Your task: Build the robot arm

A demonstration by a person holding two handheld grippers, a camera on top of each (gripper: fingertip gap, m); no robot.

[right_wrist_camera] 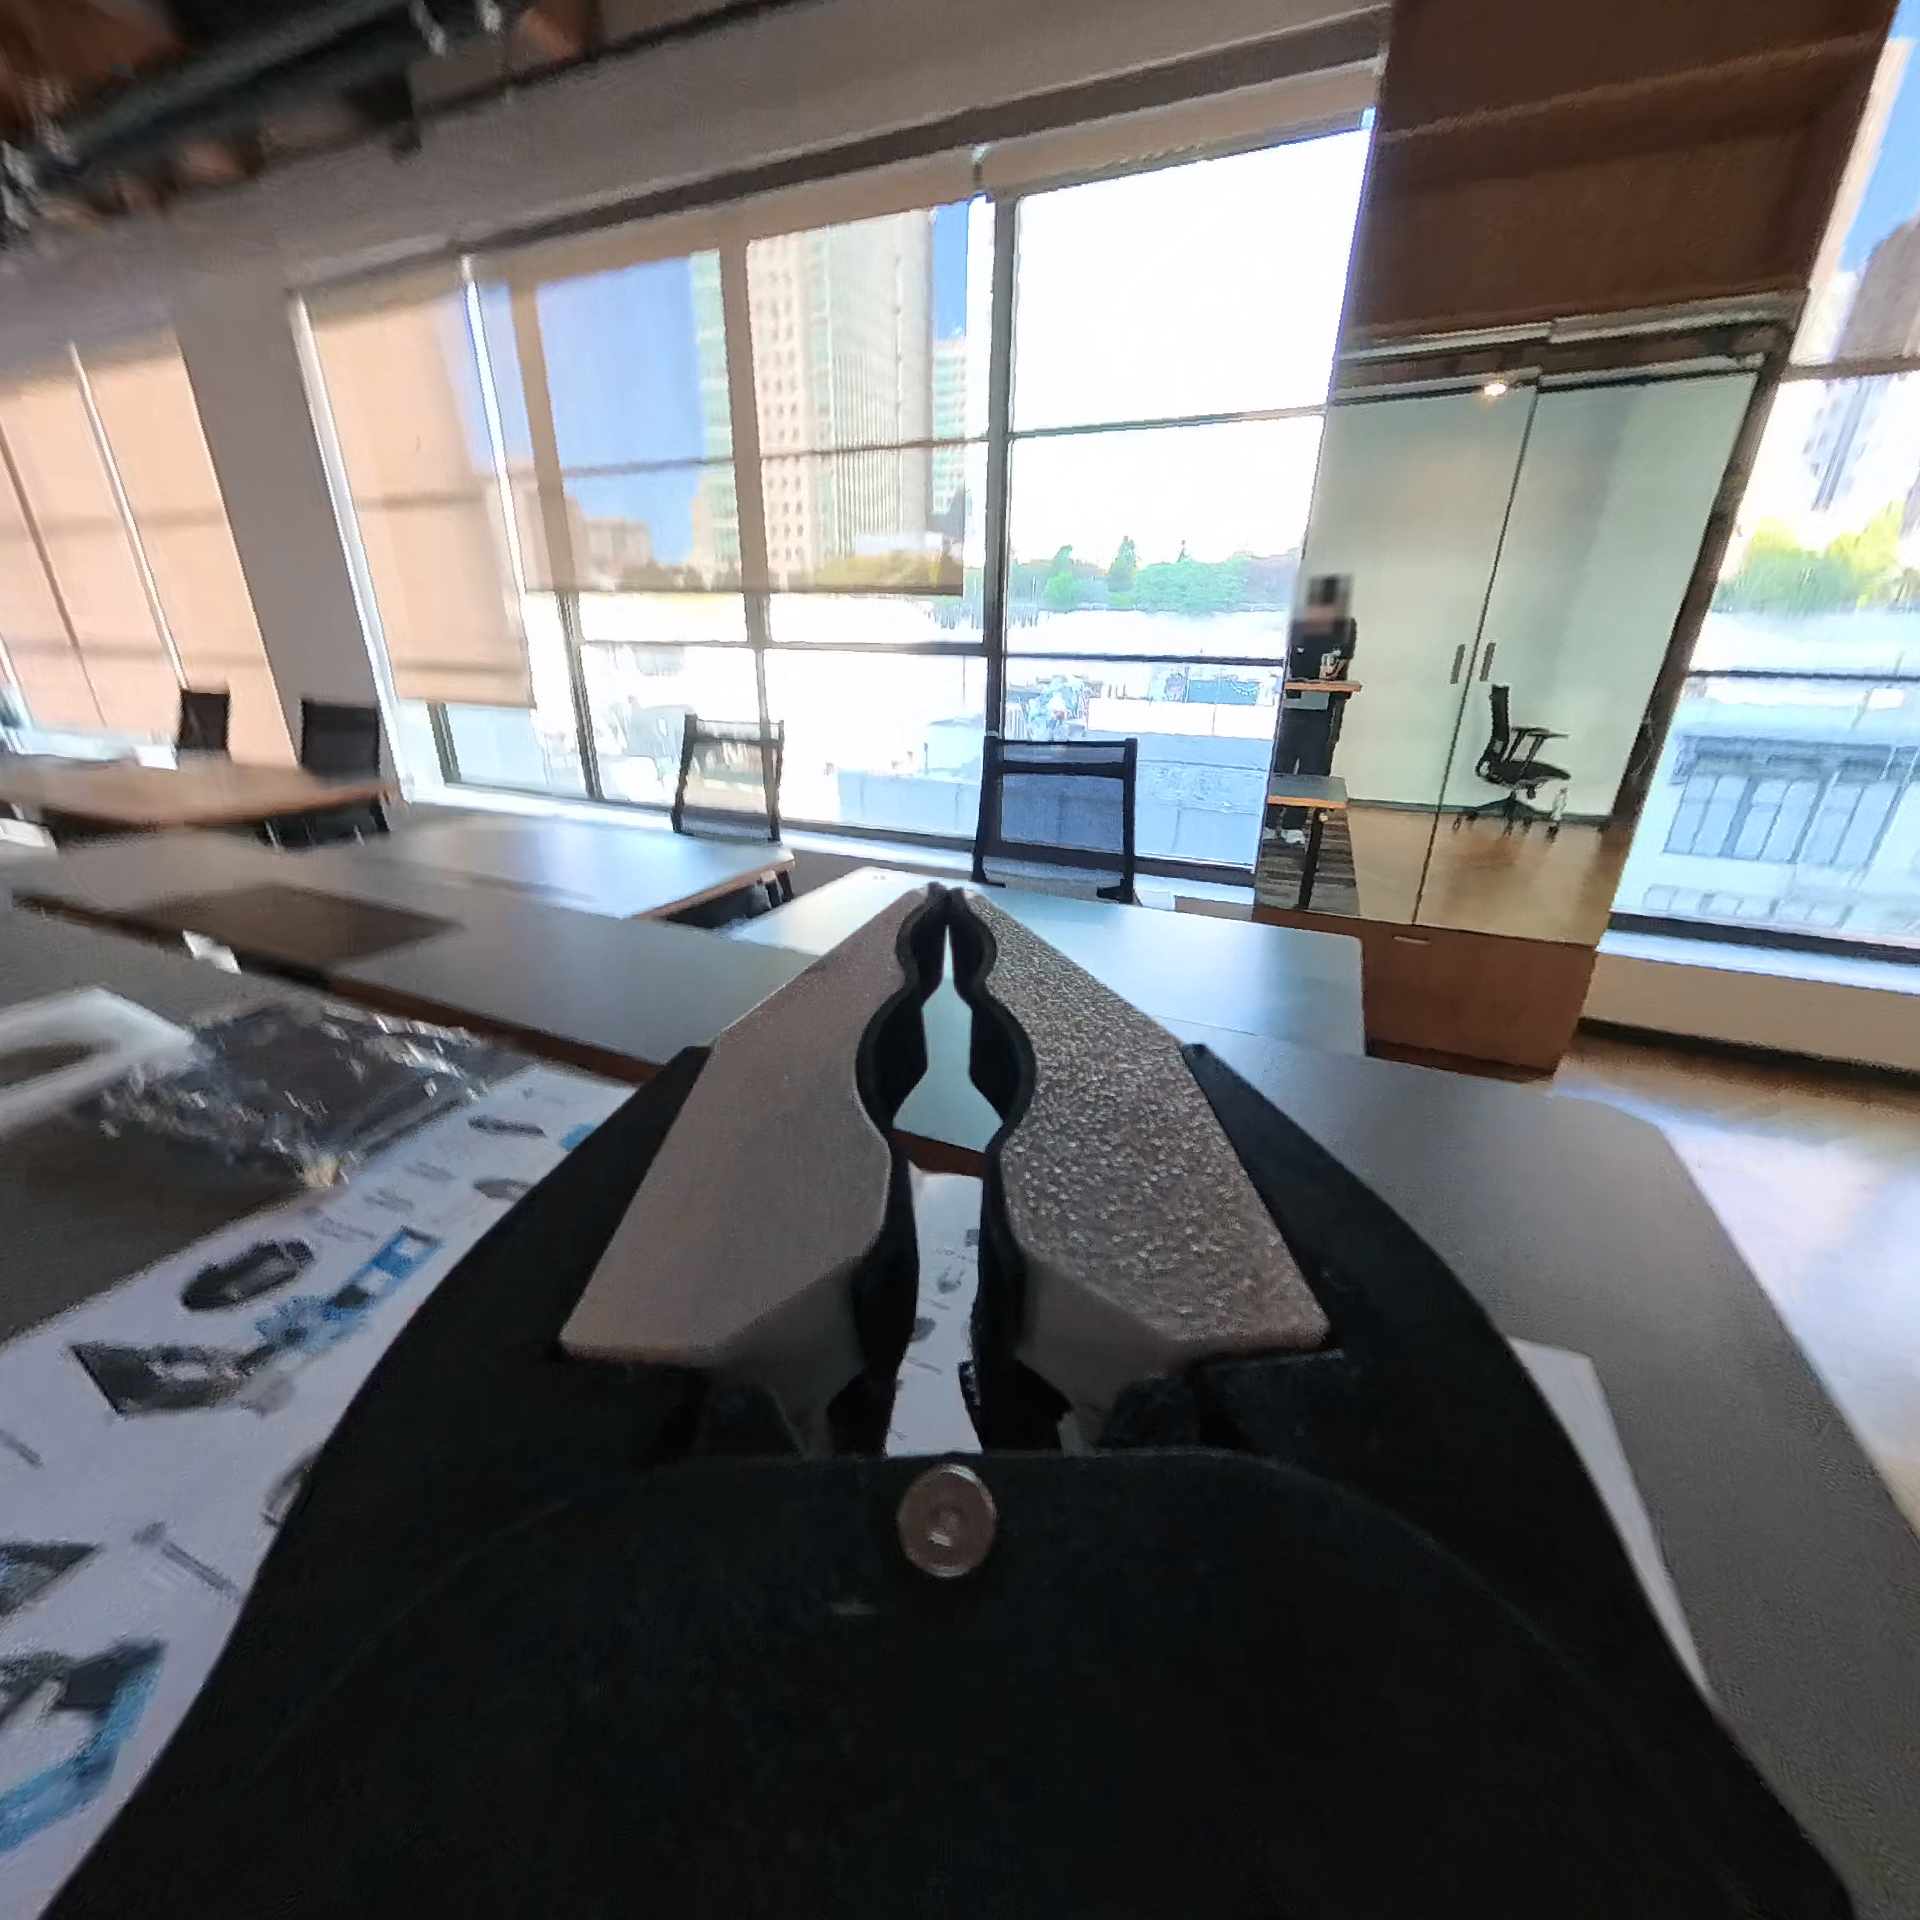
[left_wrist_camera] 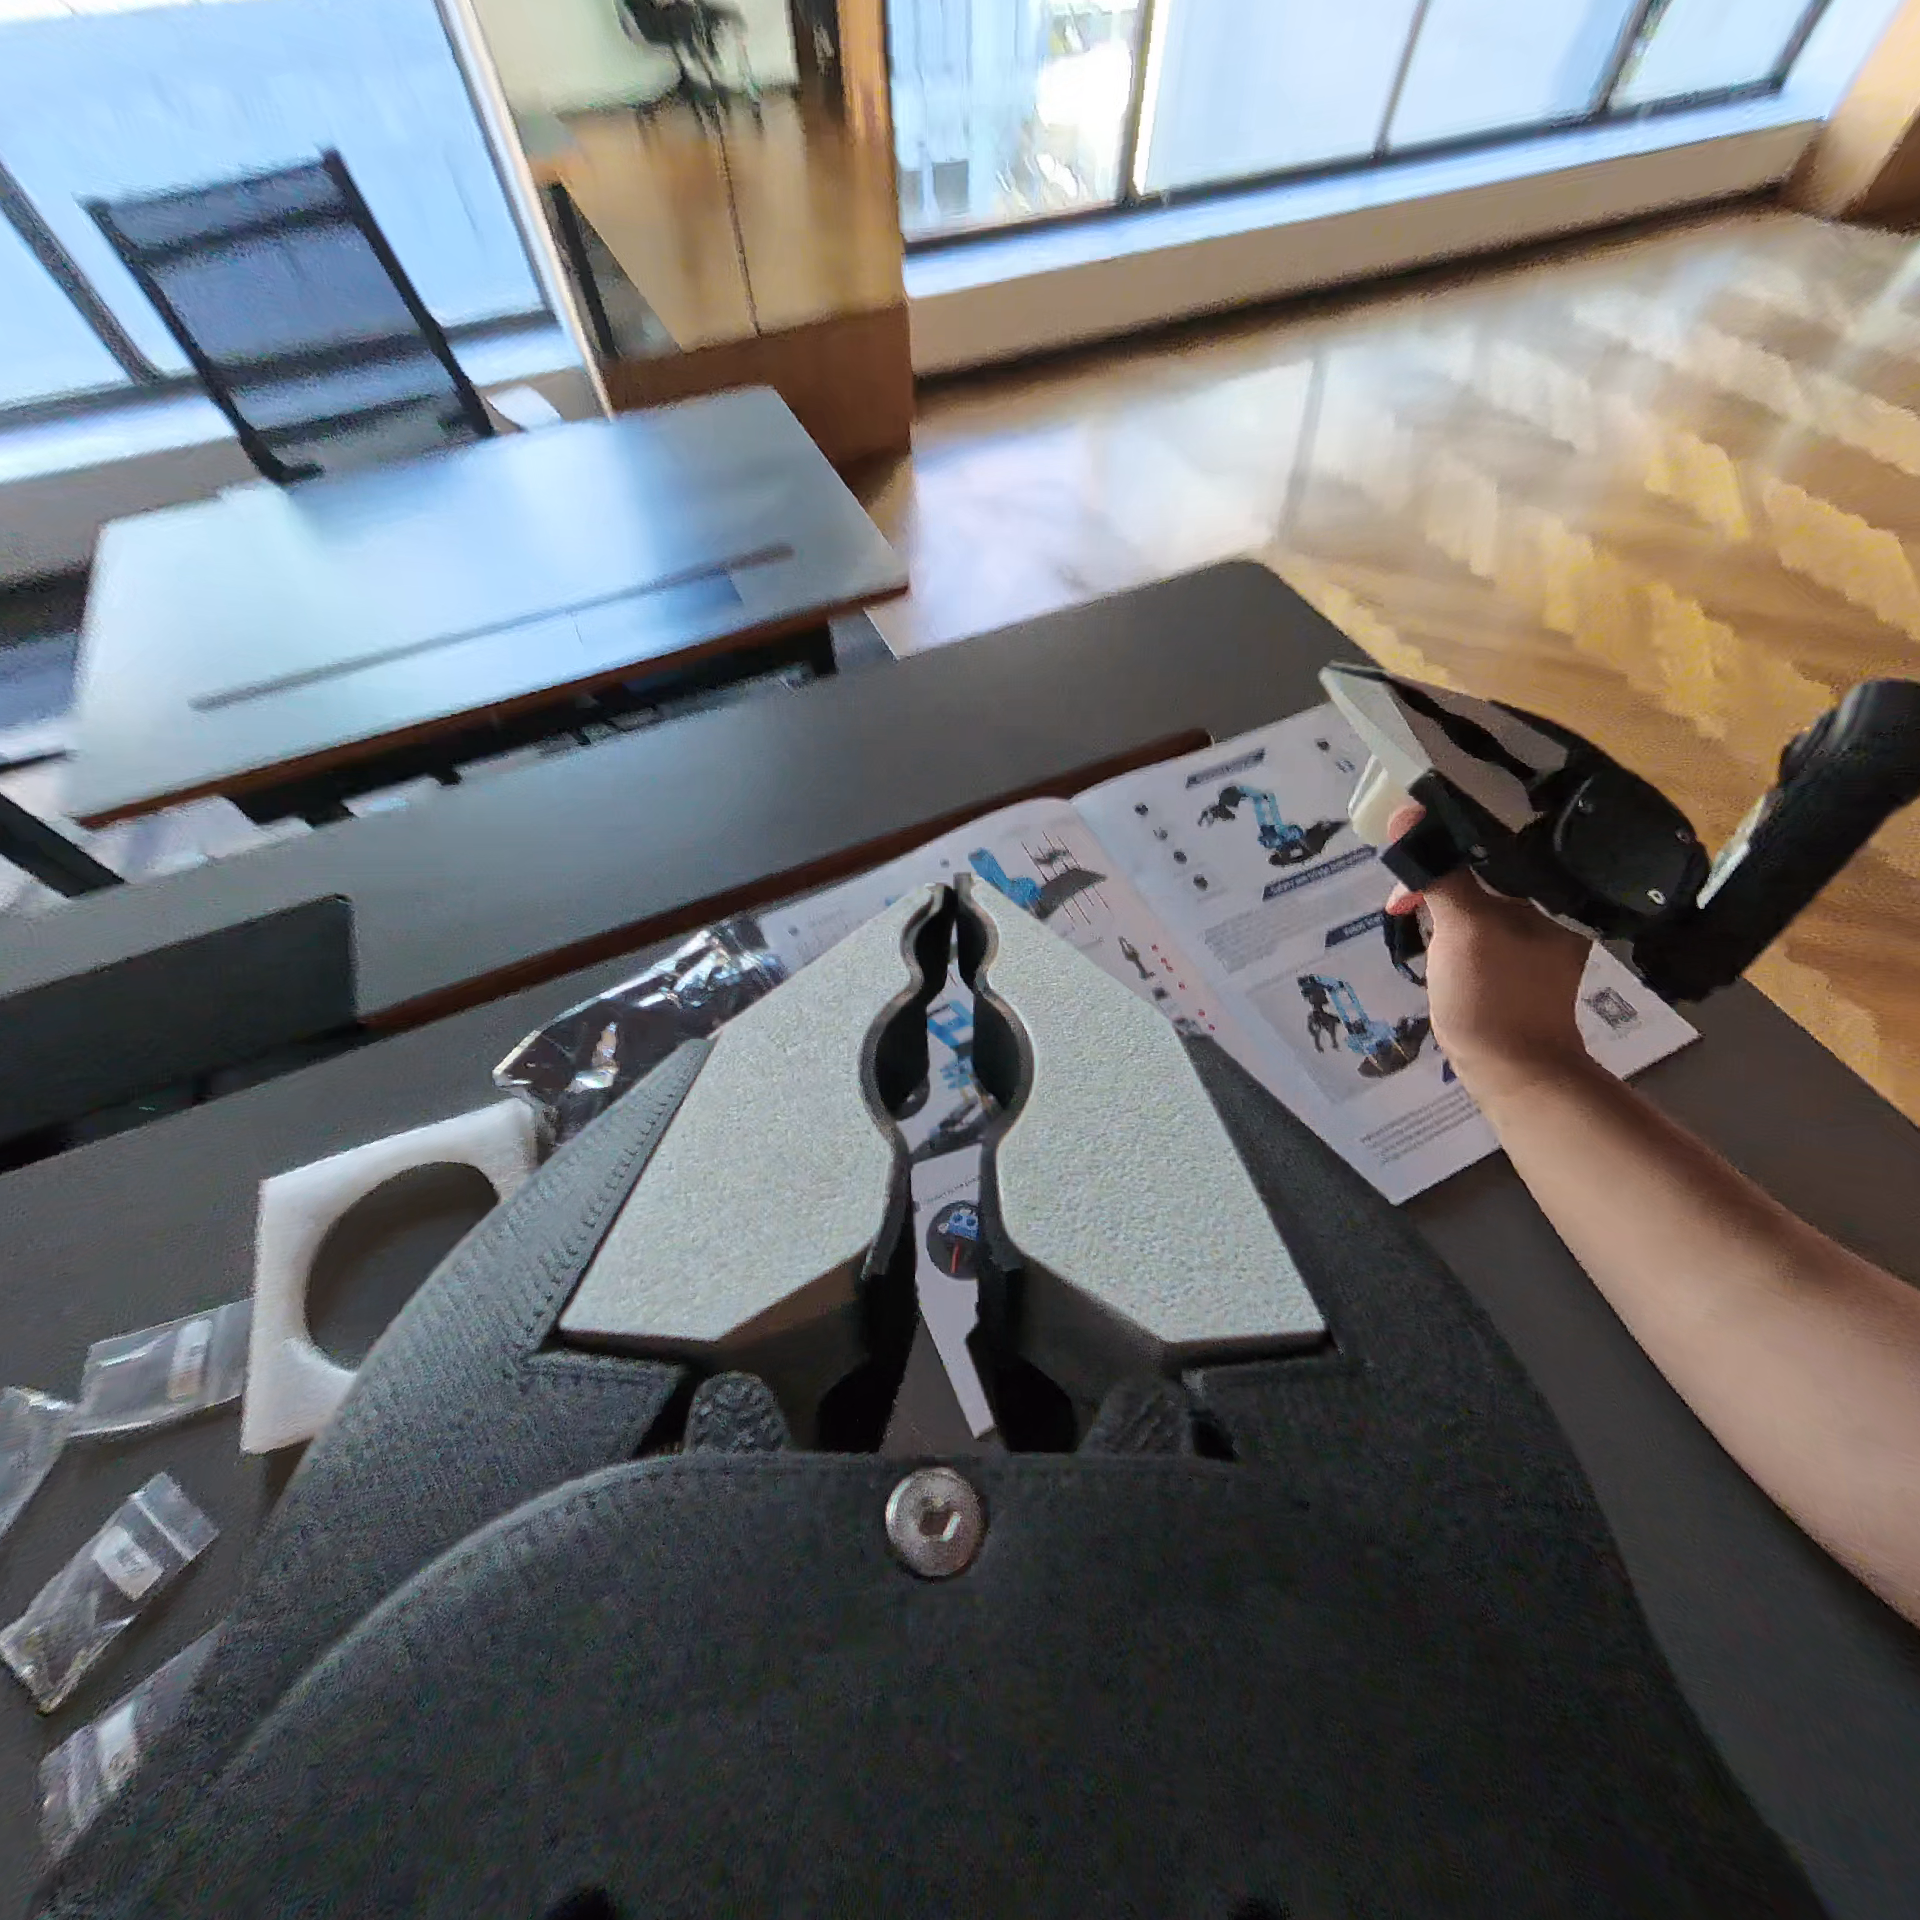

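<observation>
My left gripper [left_wrist_camera: 956,888] is shut and empty, held above an open instruction booklet [left_wrist_camera: 1226,966] with pictures of a blue robot arm, lying on a dark table [left_wrist_camera: 1621,1299]. My right gripper [right_wrist_camera: 951,896] is shut and empty, raised above the table and pointing at the windows. It also shows in the left wrist view [left_wrist_camera: 1361,727], held in a bare hand [left_wrist_camera: 1496,966] over the booklet's right page. The booklet shows blurred in the right wrist view [right_wrist_camera: 260,1382] at lower left.
A crumpled clear bag of dark parts [left_wrist_camera: 644,1008] lies left of the booklet. A white foam block with a round hole [left_wrist_camera: 301,1247] and several small clear bags [left_wrist_camera: 114,1558] lie at the left. More tables [left_wrist_camera: 468,582], chairs [right_wrist_camera: 1055,821] and a wooden floor [left_wrist_camera: 1558,416] lie beyond. A person [right_wrist_camera: 1314,707] stands far off. There is about 30 cm between the tips of the two grippers.
</observation>
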